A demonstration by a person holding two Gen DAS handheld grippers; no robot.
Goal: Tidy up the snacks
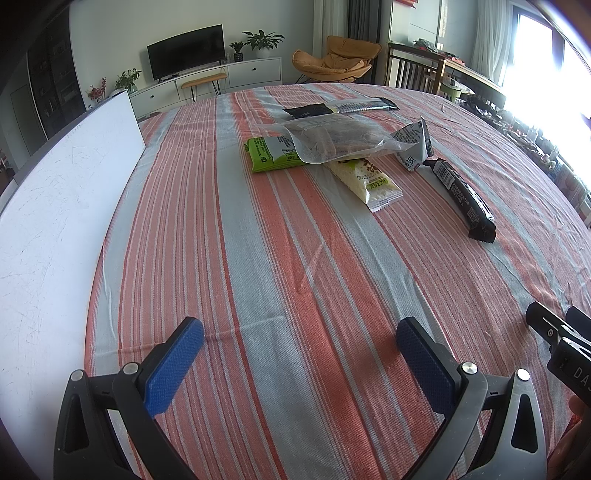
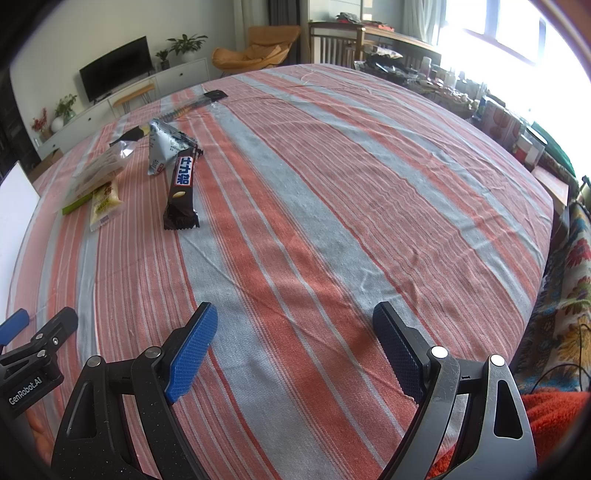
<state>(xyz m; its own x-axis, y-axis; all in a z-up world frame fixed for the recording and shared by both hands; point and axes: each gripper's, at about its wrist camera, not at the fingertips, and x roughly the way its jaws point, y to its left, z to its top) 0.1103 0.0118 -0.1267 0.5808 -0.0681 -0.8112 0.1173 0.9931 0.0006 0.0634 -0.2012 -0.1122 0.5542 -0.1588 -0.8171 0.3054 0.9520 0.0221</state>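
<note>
The left gripper (image 1: 301, 341) and the right gripper (image 2: 295, 332) both hover low over the striped tablecloth (image 1: 258, 240) with jaws spread wide and nothing between them. The snacks lie well ahead in a loose heap: a clear bag (image 1: 332, 142) rests across a green packet (image 1: 267, 155) and a pale packet (image 1: 369, 182), with a dark chocolate bar (image 2: 181, 192) just beside them. Nothing looks sorted yet, so the organizing seems barely begun.

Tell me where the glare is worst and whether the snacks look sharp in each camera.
Left wrist view: window blown out at upper right; snack pile sharp. Right wrist view: window washes out the top right corner; clear bag near the left edge looks smeared, chocolate bar readable.
</note>
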